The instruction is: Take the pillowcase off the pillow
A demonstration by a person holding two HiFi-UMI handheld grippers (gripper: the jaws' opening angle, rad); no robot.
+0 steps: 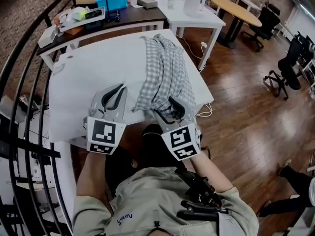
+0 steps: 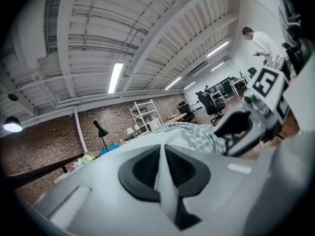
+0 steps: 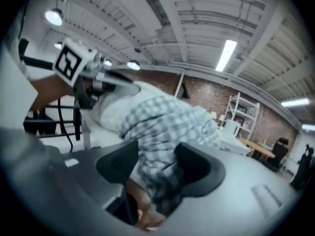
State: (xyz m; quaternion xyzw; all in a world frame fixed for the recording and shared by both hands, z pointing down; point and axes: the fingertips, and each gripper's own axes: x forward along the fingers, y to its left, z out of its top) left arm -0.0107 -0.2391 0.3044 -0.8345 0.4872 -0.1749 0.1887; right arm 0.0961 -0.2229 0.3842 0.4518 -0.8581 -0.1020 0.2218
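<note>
A broad white rectangular bench (image 1: pixel 88 73) is filling the middle of the head view, standing on a brown wooden floor (image 1: pixel 246 112). A grey-and-white checked cloth pillowcase (image 1: pixel 165 73) is lying crumpled along the bench's right part. It is running as a long bunched strip from the far side down to the near edge, where its end is spilling toward the person.

The person's two bare forearms are reaching forward from the body, the left forearm (image 1: pixel 91 176) and the right forearm (image 1: pixel 211 173) held roughly side by side. Each is carrying a gripper at the near edge of the bench, with the marker cubes facing up toward the head camera. Both grippers are pointing away from the person across the bench.

The right gripper (image 1: pixel 170 101) is sitting at the near end of the pillowcase. Its jaws are standing wide apart, and a bunch of the checked cloth is lying between the black pads (image 3: pixel 197 166).

The left gripper (image 1: pixel 116 89) is resting over the bare white surface, just left of the pillowcase and not touching it. Its jaws are drawn together. A thin white sliver is showing between them, and whether that is cloth or part of the gripper is hard to say.
</note>
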